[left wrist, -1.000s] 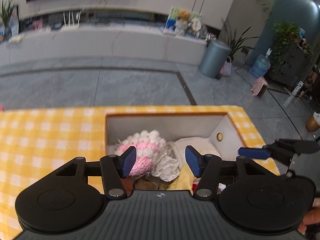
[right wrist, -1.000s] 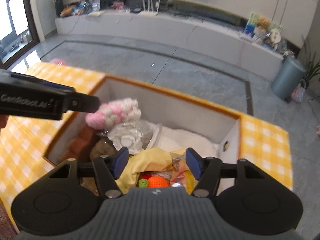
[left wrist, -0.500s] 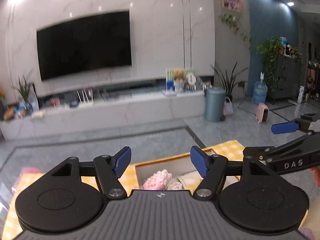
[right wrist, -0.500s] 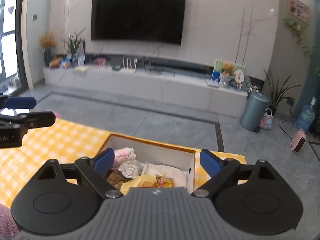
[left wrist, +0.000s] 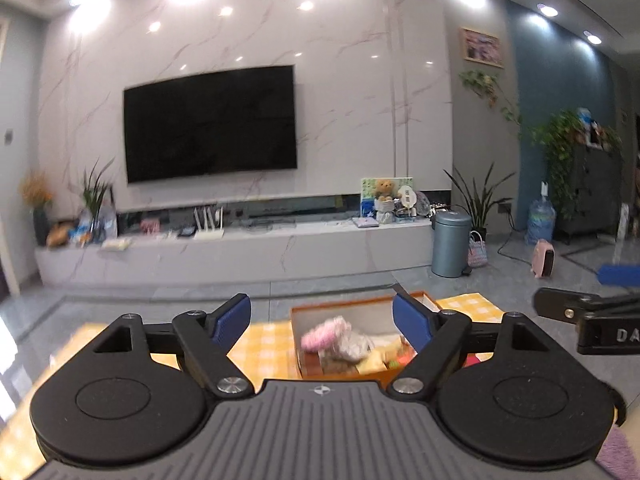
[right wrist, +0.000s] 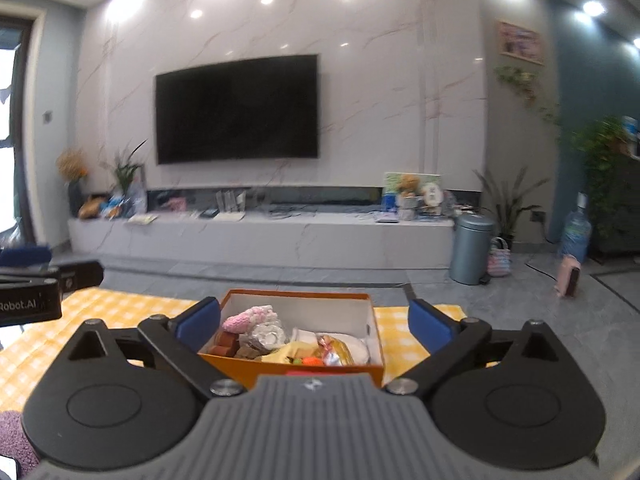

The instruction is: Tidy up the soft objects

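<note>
While the orange cardboard box with white inner walls point(right wrist: 294, 344) is sitting on the yellow-and-white checked tabletop point(right wrist: 120, 312), both tools are hanging back from it, level and looking across the room, and neither is carrying anything: the left tongs point(left wrist: 322, 320) are standing wide apart and empty, and the right tongs point(right wrist: 314, 326) are likewise spread with nothing between them. The box is lying at twelve o'clock, framed between the right tongs' blue pads, and is holding the soft things in a heap: a pink-and-white crocheted plush point(right wrist: 250, 318) at its ten o'clock corner, a brown plush piece point(right wrist: 228, 344) below that, a crinkled clear wrapper point(right wrist: 268, 332) in the middle, a yellow cloth point(right wrist: 294, 350) toward six o'clock and a white fluffy item point(right wrist: 356, 348) at three o'clock. Judging by this, the gathering is looking finished or nearly so, since no loose soft object is showing on the cloth. In the right wrist view the box's long axis is running from nine to three o'clock, its open top facing upward.
</note>
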Action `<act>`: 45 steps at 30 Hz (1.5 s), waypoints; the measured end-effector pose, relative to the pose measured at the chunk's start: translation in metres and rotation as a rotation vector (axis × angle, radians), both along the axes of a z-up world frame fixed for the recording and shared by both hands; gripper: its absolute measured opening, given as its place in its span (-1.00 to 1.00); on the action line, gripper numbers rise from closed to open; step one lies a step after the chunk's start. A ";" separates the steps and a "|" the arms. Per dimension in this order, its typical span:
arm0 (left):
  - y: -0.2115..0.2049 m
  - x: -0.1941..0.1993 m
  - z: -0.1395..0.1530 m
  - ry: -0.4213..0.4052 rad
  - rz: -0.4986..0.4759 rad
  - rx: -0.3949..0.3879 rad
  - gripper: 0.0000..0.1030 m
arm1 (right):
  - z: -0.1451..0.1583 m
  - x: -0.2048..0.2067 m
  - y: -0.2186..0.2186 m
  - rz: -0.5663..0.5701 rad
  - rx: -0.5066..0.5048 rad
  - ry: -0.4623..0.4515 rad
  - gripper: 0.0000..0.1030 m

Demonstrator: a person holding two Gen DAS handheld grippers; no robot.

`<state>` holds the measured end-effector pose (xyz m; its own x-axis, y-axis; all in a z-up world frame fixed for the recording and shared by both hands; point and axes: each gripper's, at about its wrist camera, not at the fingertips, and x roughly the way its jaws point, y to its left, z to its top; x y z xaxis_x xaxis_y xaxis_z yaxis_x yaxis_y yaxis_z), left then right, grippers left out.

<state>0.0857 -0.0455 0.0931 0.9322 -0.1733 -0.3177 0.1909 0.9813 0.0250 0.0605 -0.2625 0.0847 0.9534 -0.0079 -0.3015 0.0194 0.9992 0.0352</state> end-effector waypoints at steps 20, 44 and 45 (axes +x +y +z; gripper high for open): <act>0.007 -0.028 -0.093 0.258 0.060 0.010 0.84 | -0.097 -0.041 0.023 -0.066 0.010 0.116 0.95; 0.004 -0.013 -0.112 0.350 0.058 0.023 0.84 | -0.115 -0.013 0.023 -0.098 -0.009 0.171 0.95; 0.004 -0.012 -0.113 0.350 0.060 0.025 0.84 | -0.115 -0.012 0.023 -0.104 -0.007 0.170 0.95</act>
